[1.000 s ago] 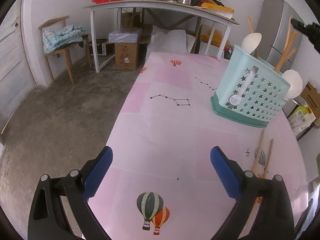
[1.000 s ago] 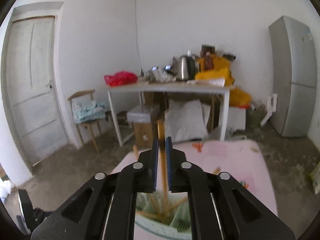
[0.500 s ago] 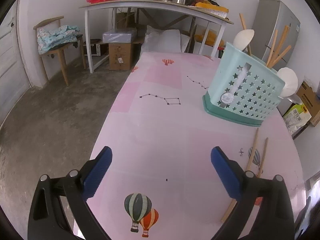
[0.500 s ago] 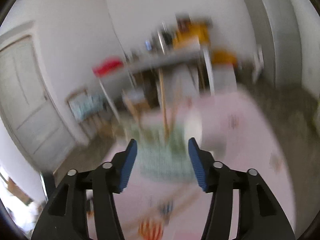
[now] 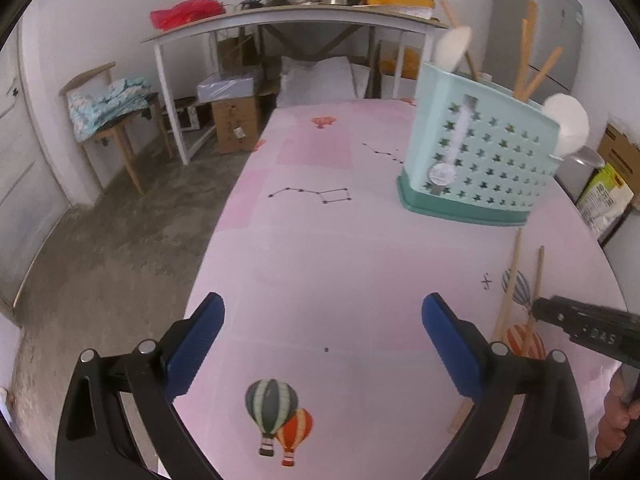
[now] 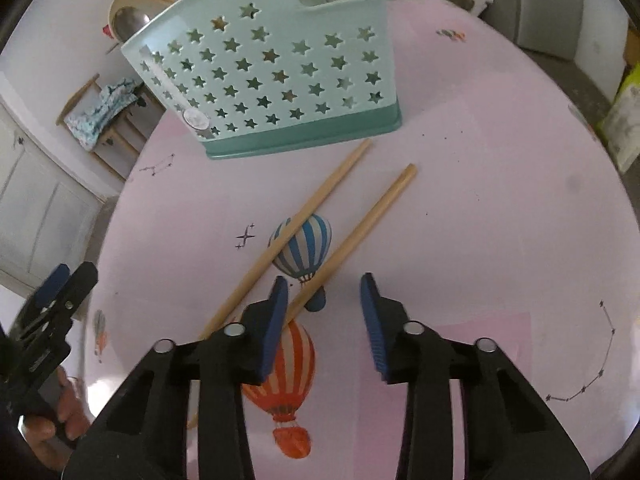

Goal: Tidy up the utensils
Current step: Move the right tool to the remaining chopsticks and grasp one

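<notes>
Chopsticks (image 6: 362, 220) lie beside the caddy (image 6: 280, 80). Right gripper (image 6: 324, 316) hovers with jaws apart; it should straddle one stick squarely. Left gripper (image 5: 322, 344) gapes, empty.

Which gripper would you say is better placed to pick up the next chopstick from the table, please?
The right gripper: it is open, low over the two chopsticks, one passing beside its left finger. The left gripper is open over bare tablecloth, off to the side of them.
</notes>
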Action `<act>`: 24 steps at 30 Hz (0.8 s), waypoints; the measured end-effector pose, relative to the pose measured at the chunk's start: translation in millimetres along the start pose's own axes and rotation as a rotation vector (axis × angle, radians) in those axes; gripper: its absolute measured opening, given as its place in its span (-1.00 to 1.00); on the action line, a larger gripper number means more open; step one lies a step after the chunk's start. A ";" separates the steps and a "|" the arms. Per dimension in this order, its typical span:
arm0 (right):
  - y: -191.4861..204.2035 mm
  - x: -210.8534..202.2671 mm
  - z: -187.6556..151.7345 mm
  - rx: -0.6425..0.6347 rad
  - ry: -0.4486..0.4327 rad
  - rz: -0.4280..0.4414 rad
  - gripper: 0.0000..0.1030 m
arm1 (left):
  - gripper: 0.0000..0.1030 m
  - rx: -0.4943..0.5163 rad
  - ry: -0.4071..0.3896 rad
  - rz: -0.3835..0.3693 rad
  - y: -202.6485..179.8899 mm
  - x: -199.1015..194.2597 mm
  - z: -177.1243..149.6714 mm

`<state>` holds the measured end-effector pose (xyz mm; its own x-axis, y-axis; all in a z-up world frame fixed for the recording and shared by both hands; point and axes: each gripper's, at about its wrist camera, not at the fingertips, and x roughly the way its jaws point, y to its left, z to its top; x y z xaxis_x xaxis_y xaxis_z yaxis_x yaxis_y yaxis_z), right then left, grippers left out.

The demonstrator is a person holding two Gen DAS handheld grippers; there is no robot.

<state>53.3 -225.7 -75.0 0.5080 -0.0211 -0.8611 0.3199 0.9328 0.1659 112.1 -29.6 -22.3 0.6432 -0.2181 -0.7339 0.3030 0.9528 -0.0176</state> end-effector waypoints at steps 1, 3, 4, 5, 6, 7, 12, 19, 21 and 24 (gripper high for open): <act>-0.4 -0.4 -0.9 0.001 -0.004 0.008 -0.49 | 0.88 0.009 -0.001 -0.008 -3.2 0.1 0.1; -1.8 -1.0 -2.1 0.006 -0.003 0.027 -0.64 | 0.88 0.032 -0.004 -0.022 -10.6 -0.8 -0.2; -3.1 -2.0 -2.5 0.006 -0.007 0.028 -0.69 | 0.88 0.043 -0.005 -0.027 -13.6 -1.0 -0.2; -5.6 -5.0 -2.6 0.002 -0.012 0.022 -0.81 | 0.88 0.055 -0.005 -0.035 -17.6 -1.0 0.0; -9.3 -8.0 -2.6 0.002 -0.013 0.018 -0.88 | 0.88 0.074 -0.005 -0.049 -23.3 -1.2 0.3; -14.1 -10.8 -3.5 0.007 -0.014 0.017 -0.91 | 0.88 0.087 -0.006 -0.059 -27.2 -1.4 0.6; -37.5 -12.2 -5.3 0.046 -0.015 -0.019 -1.00 | 0.88 0.169 0.017 -0.177 -56.6 -0.7 2.1; -84.5 -23.5 -11.0 0.178 -0.025 0.037 -1.00 | 0.28 0.336 0.106 -0.221 -104.8 19.7 -2.7; -90.1 -27.0 -9.4 0.198 -0.034 0.067 -0.93 | -0.02 0.366 0.135 -0.218 -113.7 27.5 -3.7; -90.0 -28.4 -4.5 0.210 -0.036 0.111 -0.76 | -0.33 0.389 0.164 -0.208 -120.8 33.6 -7.1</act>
<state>6.5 -307.4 -67.7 0.5760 0.0609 -0.8152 0.4183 0.8348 0.3580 92.2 -150.6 -49.6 0.4309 -0.3299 -0.8399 0.6746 0.7360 0.0569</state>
